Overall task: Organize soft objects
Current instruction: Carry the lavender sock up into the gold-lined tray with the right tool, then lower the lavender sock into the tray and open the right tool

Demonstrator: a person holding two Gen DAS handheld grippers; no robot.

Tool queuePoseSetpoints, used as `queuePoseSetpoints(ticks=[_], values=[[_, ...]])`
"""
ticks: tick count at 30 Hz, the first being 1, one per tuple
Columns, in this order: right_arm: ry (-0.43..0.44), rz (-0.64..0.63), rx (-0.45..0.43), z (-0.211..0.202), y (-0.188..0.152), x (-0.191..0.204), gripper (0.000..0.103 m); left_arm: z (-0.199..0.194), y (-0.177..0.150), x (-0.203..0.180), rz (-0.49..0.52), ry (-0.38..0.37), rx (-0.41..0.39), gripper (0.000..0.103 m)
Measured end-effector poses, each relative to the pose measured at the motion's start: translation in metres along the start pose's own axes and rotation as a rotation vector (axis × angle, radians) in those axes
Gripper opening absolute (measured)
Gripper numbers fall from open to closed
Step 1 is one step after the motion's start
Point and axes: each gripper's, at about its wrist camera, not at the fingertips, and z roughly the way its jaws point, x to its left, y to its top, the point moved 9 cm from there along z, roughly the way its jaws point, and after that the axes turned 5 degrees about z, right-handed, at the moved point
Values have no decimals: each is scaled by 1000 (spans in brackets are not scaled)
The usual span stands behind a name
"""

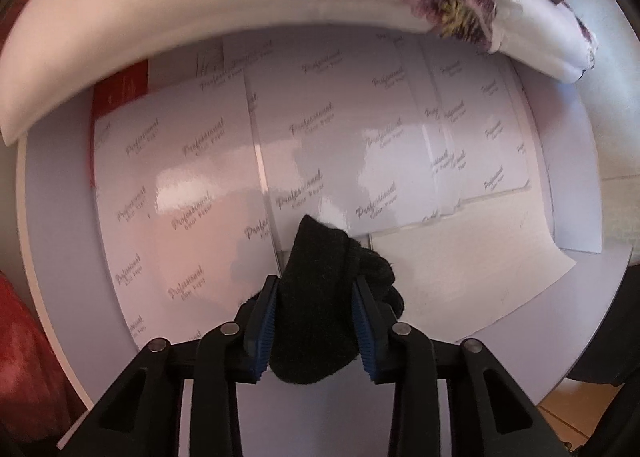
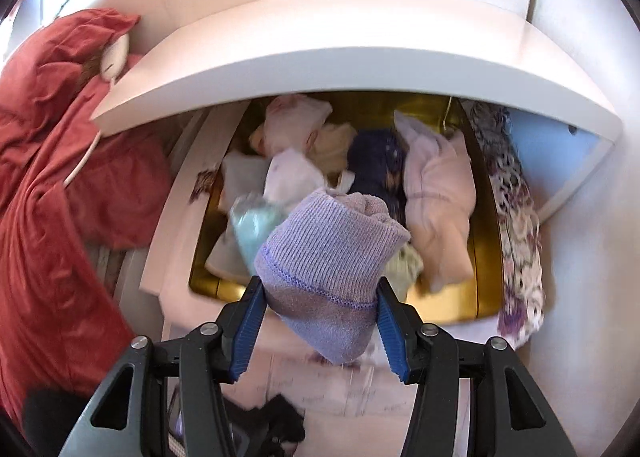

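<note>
Black sock (image 1: pixel 316 297) sits clamped in the left gripper (image 1: pixel 316 321) above glossy sheets (image 1: pixel 208 161) printed "Professional Color Paper"; the right gripper (image 2: pixel 320 321) pinches one lilac sock (image 2: pixel 332 253) above a gold-lined drawer (image 2: pixel 448 297).
</note>
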Motion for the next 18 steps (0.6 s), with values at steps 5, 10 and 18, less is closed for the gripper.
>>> queuePoseSetpoints(ticks=[5,10,18], values=[[-48,-2,11,25,21,0,54,2,-3,0,-8,-3,1,35],[-95,8,55,54,29,-11,54,3,-3,3,-22,-12,4,35],[-105,-18,80,75,35,-13,55,6,0,6,-32,-14,12,35]])
